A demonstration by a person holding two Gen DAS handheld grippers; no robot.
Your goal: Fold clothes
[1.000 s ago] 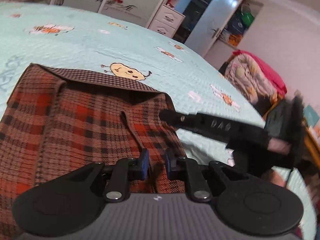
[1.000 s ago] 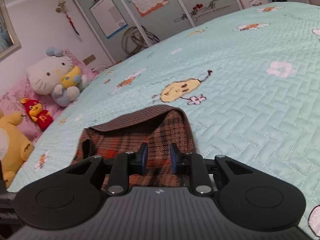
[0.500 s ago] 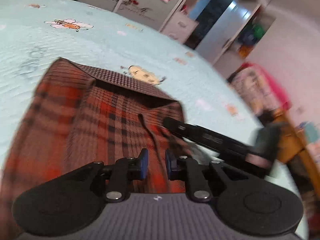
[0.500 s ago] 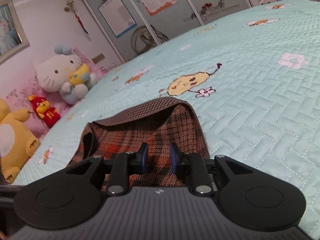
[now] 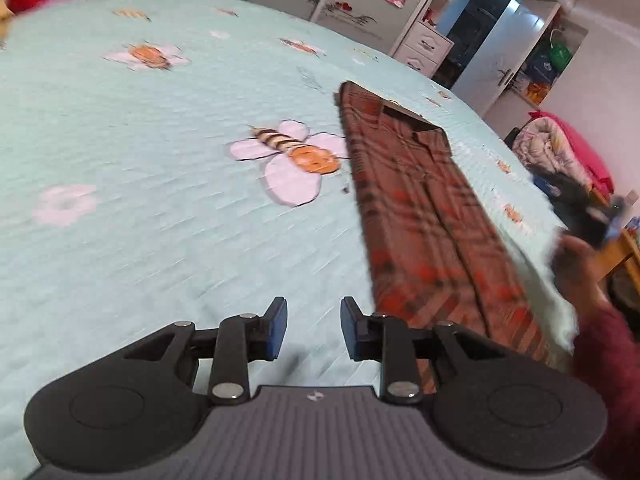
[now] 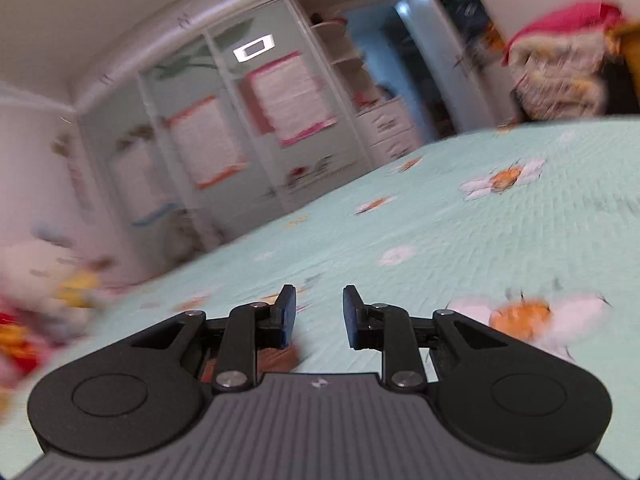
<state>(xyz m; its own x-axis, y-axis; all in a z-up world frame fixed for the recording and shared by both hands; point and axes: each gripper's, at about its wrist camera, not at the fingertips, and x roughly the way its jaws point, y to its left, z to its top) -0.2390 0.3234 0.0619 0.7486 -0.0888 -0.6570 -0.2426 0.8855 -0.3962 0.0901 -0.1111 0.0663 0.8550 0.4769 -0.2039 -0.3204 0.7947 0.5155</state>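
Looking down the bed [image 5: 120, 208], we see the plaid shirt [image 5: 424, 216] lying flat as a long narrow strip, sides apparently tucked in, right of the bee print [image 5: 292, 160]. Our left hand-held gripper [image 5: 313, 330] and right hand-held gripper [image 6: 319, 316] have just been opening, nothing between their pads. We judge the lengthwise folds done, the crosswise ones left.

Both grippers let go of the plaid shirt [image 5: 424, 216]. The left gripper [image 5: 313, 330], jaws just opened with nothing between them, now sits beside it over bare quilt [image 5: 140, 208]. The right gripper [image 6: 319, 316], jaws likewise parting, swings up; what looks like plaid shows below it.
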